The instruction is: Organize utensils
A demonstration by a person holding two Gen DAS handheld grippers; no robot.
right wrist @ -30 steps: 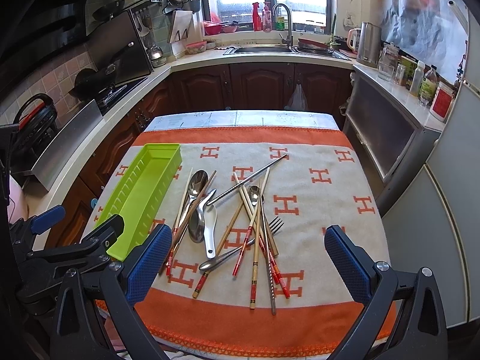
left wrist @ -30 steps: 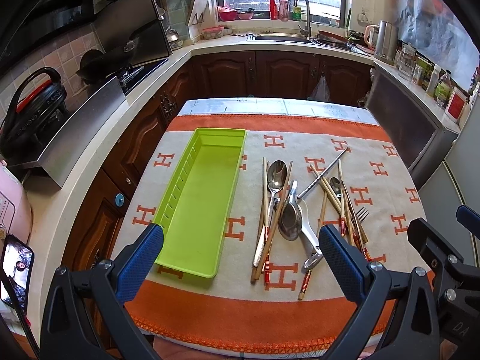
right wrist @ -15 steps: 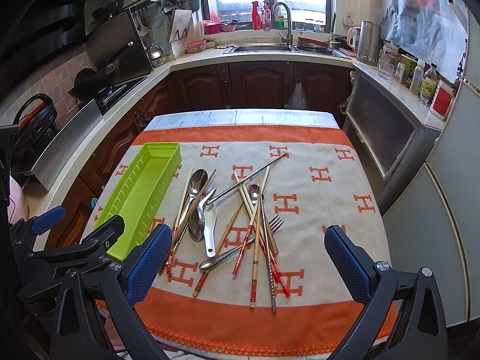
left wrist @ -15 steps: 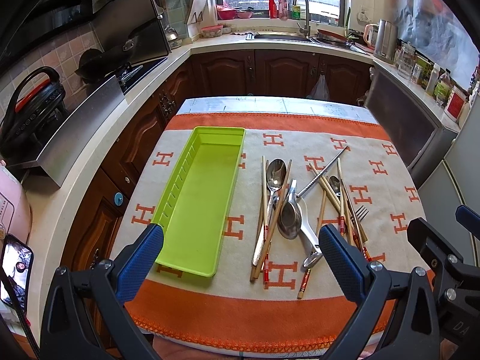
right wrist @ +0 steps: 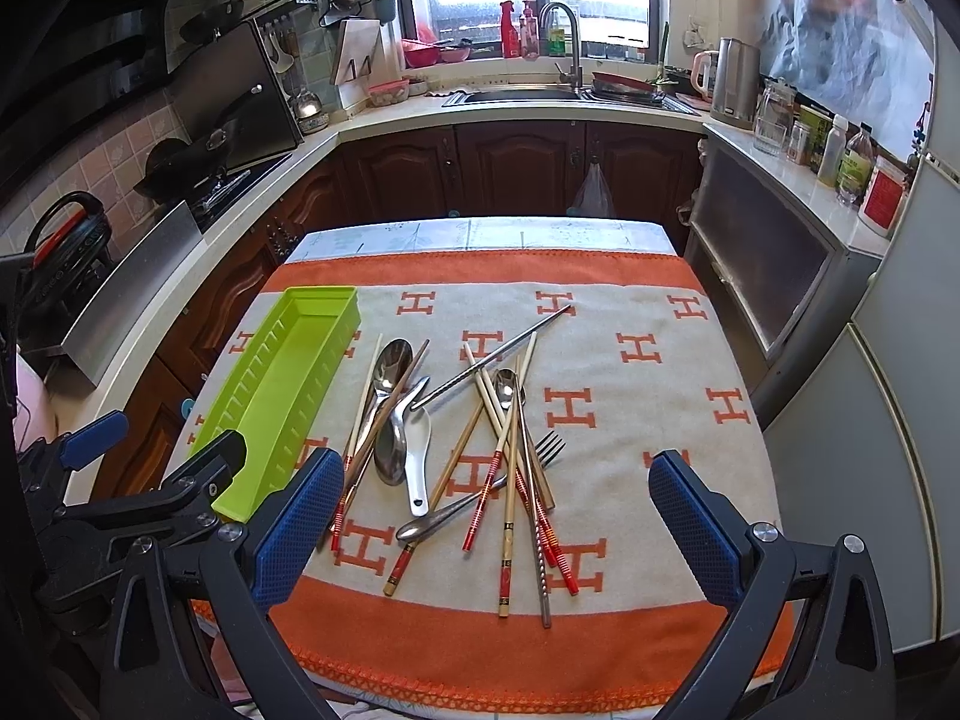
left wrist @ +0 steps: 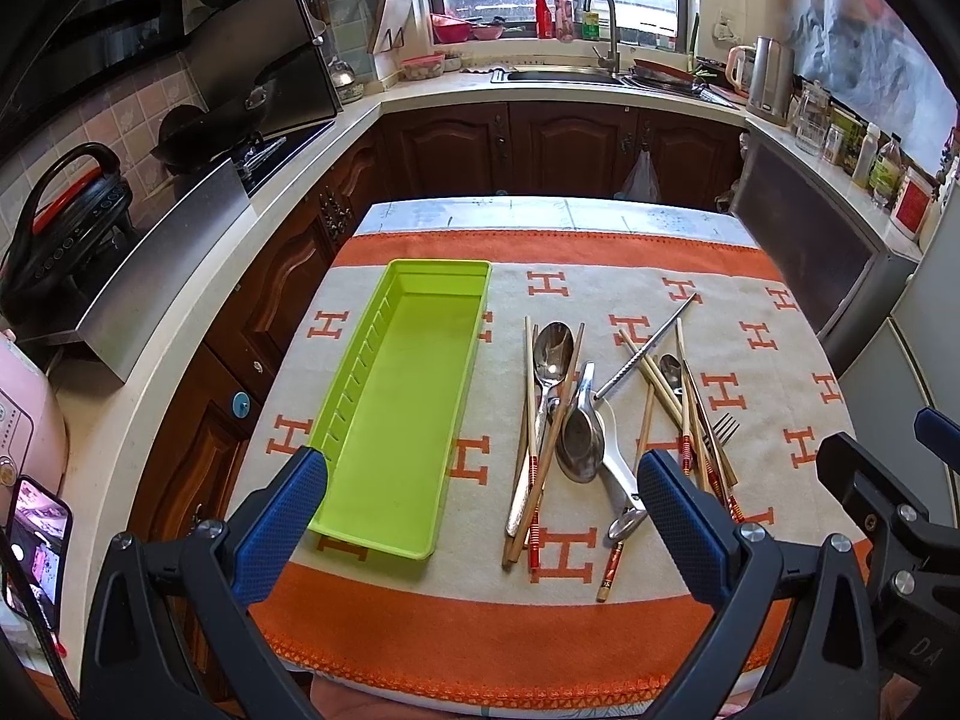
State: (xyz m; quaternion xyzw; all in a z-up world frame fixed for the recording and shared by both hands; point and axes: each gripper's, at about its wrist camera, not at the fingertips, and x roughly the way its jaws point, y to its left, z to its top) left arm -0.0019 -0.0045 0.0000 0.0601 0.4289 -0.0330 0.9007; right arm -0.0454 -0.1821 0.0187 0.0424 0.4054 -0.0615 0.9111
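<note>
A lime green utensil tray (left wrist: 336,420) (right wrist: 240,402) lies empty on the left of the orange and cream cloth (left wrist: 780,360). Right of it lies a loose pile of utensils: metal spoons (left wrist: 552,348) (right wrist: 393,363), a white ceramic spoon (right wrist: 420,444), a fork (left wrist: 723,429) (right wrist: 549,447), a metal chopstick (right wrist: 498,357) and several wooden chopsticks (right wrist: 507,540). My left gripper (left wrist: 480,504) is open and empty above the table's near edge, in front of the tray and pile. My right gripper (right wrist: 492,510) is open and empty, held over the near end of the pile.
The table stands in a kitchen with dark wooden cabinets (left wrist: 558,144) around it. A stove with a wok (left wrist: 198,144) is on the left, a sink (right wrist: 522,93) at the back, bottles and a kettle (right wrist: 735,84) on the right counter. A phone (left wrist: 36,540) lies at the near left.
Both grippers have drifted very slightly; the table scene sits a touch higher in the views. Nothing was taken hold of or moved.
</note>
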